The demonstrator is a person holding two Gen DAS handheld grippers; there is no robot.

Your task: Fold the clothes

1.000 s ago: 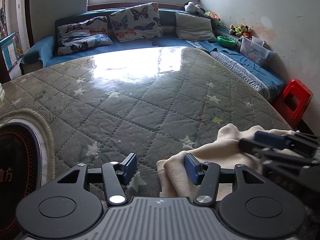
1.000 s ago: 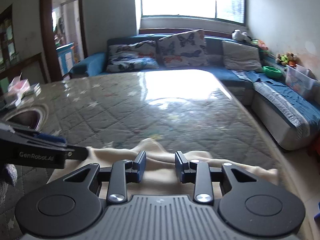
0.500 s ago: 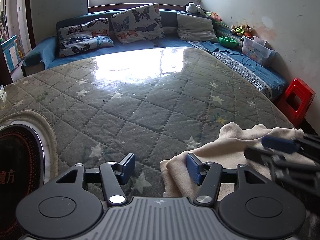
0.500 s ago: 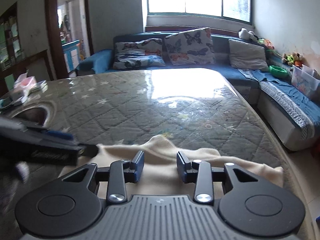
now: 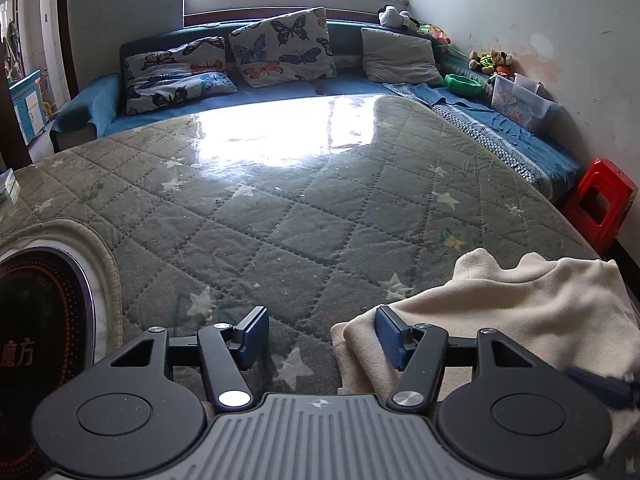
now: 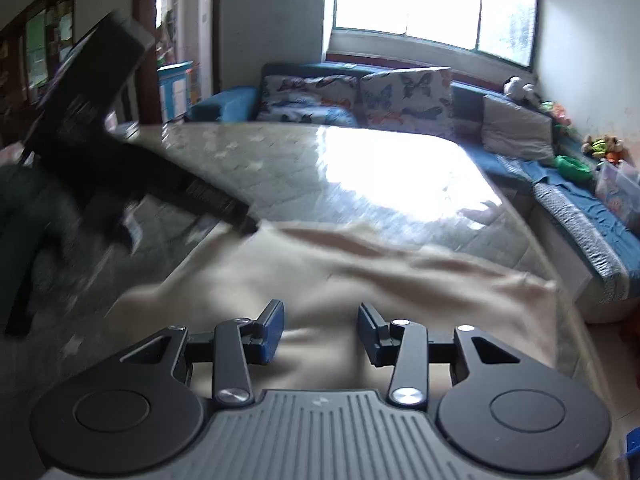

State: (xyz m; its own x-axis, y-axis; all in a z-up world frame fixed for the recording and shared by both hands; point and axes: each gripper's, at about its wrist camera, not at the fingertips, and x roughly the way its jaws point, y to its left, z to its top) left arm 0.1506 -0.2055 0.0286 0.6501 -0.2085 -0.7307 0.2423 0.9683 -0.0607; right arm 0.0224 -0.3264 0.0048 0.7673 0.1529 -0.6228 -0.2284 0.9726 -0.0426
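Observation:
A cream garment [image 5: 504,308] lies folded at the near right of the quilted table [image 5: 280,208]. My left gripper [image 5: 320,336] is open at the garment's left edge; its right finger [image 5: 390,338] sits over the folded border and its left finger is over bare quilt. In the right wrist view the same garment [image 6: 360,272] spreads flat under my right gripper [image 6: 320,332], which is open with nothing between its fingers. There the left gripper [image 6: 236,218] shows blurred, its tip at the garment's far left corner. A blurred blue tip of the right gripper [image 5: 600,386] shows low right.
A round black cooktop [image 5: 36,320] is set into the table at the near left. A blue sofa [image 5: 280,92] with butterfly cushions wraps the far and right sides. A red stool [image 5: 604,200] stands beyond the table's right edge [image 6: 568,320].
The right gripper has pulled back and risen, so more of the garment shows beneath it. In the left wrist view it dropped to the lower right corner. Both stay open.

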